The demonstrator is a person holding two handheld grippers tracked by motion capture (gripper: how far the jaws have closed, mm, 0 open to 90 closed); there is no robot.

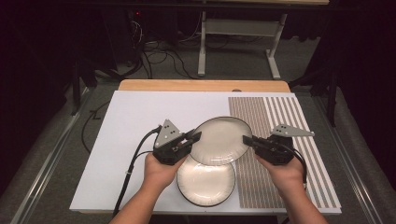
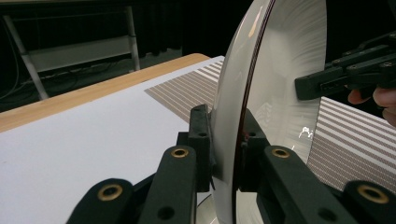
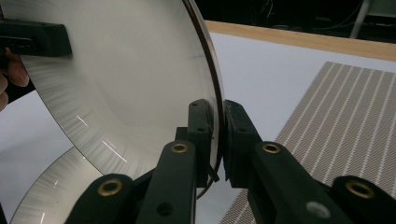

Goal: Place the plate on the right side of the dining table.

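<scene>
A white plate with a dark rim (image 1: 219,140) hangs above the table, held from both sides. My left gripper (image 1: 195,137) is shut on its left edge, and the rim (image 2: 231,140) runs between the two black jaws. My right gripper (image 1: 246,140) is shut on the right edge, pinching the rim (image 3: 215,121). A second white plate (image 1: 205,183) of the same kind lies flat on the white sheet below, partly under the lifted one. In the left gripper view the far jaw (image 2: 345,74) of the other gripper clamps the plate's opposite edge.
A white sheet (image 1: 135,126) covers most of the table, with a striped brown placemat (image 1: 280,116) on its right. The table's wooden edge (image 1: 201,85) lies at the back. Beyond it are cables and a metal table frame (image 1: 233,42) on the floor.
</scene>
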